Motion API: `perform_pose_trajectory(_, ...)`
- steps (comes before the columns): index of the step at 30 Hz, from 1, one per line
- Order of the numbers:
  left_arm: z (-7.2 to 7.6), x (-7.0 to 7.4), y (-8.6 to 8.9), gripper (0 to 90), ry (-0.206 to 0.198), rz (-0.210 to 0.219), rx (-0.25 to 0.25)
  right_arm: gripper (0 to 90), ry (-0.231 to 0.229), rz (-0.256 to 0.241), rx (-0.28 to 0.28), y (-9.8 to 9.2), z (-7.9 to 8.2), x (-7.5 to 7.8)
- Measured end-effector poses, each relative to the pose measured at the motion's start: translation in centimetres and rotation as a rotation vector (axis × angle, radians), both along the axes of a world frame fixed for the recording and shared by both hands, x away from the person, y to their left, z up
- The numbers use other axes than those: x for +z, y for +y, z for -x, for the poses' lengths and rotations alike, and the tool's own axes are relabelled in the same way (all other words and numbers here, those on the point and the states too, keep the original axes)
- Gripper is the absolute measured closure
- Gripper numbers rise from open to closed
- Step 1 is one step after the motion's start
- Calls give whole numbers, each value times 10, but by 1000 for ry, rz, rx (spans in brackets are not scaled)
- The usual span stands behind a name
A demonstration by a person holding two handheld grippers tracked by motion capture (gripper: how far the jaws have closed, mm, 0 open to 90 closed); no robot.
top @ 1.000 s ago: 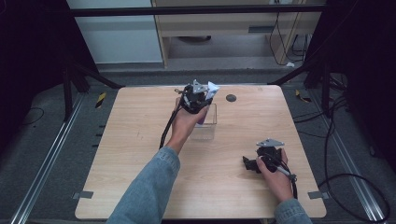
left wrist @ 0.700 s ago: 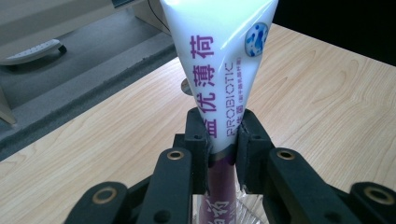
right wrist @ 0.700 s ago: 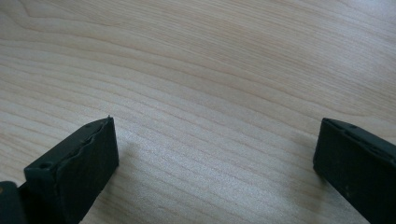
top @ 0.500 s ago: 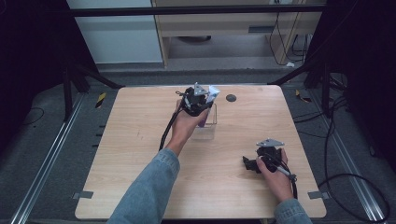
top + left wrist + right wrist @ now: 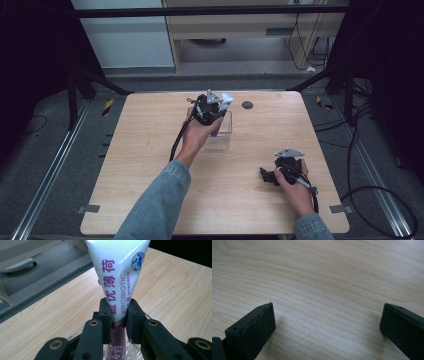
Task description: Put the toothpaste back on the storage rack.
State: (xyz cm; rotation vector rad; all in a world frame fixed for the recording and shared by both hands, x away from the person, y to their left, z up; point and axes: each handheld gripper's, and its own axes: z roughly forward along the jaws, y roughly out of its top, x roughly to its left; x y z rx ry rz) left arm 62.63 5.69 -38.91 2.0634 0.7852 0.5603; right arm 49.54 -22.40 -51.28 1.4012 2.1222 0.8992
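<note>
A white and purple tube (image 5: pixel 120 272) printed PROBIOTIC is clamped between the black jaws of my left gripper (image 5: pixel 119 313). In the high view that left gripper (image 5: pixel 215 113) hangs over a clear plastic box (image 5: pixel 225 137) at the table's far middle. The tube (image 5: pixel 226 101) is tilted, its flat white end up and its purple end down in the box. The box's clear rim (image 5: pixel 133 351) shows just under the jaws. My right gripper (image 5: pixel 272 175) rests on the table at the near right. Its jaws stand wide apart over bare wood (image 5: pixel 327 320) with nothing between them.
A small dark round disc (image 5: pixel 247 105) lies on the wooden table (image 5: pixel 140 165) just right of the box, near the far edge. Cables trail from both grippers. Beyond the far edge are a grey floor, black frame legs and a cabinet.
My left gripper has sunk slightly toward the clear box with the tube in it. The right gripper has stayed where it was.
</note>
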Motion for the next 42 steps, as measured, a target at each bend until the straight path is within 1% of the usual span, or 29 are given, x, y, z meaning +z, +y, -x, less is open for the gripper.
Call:
perform_pose_trajectory(3,0,-1,0,764,9,-4,2,3,0,1,0,0,0,0)
perform_pose_trajectory(6,0,-2,1,764,17,-17,3,3,0,0,0,0,0,0)
perform_pose_trajectory(14,1,-5,5,763,27,-18,11,3,0,0,0,0,0,0)
perform_pose_trajectory(18,1,-7,6,763,37,-25,11,3,-1,1,0,0,0,0)
perform_pose_trajectory(20,2,-7,5,762,35,-26,11,3,0,0,0,0,0,0)
perform_pose_trajectory(24,3,-7,2,761,31,-43,7,3,-1,1,0,0,0,0)
perform_pose_trajectory(27,3,-7,0,760,34,-41,6,3,-1,0,0,0,0,0)
perform_pose_trajectory(32,-1,-6,-3,755,62,-36,24,3,-1,0,0,0,0,0)
perform_pose_trajectory(34,-3,-5,-6,754,66,-48,24,3,-1,0,0,0,0,0)
perform_pose_trajectory(40,-5,-6,-13,746,79,-57,16,3,-1,2,0,0,0,0)
perform_pose_trajectory(42,-5,-7,-15,744,75,-54,16,3,-1,1,1,0,0,0)
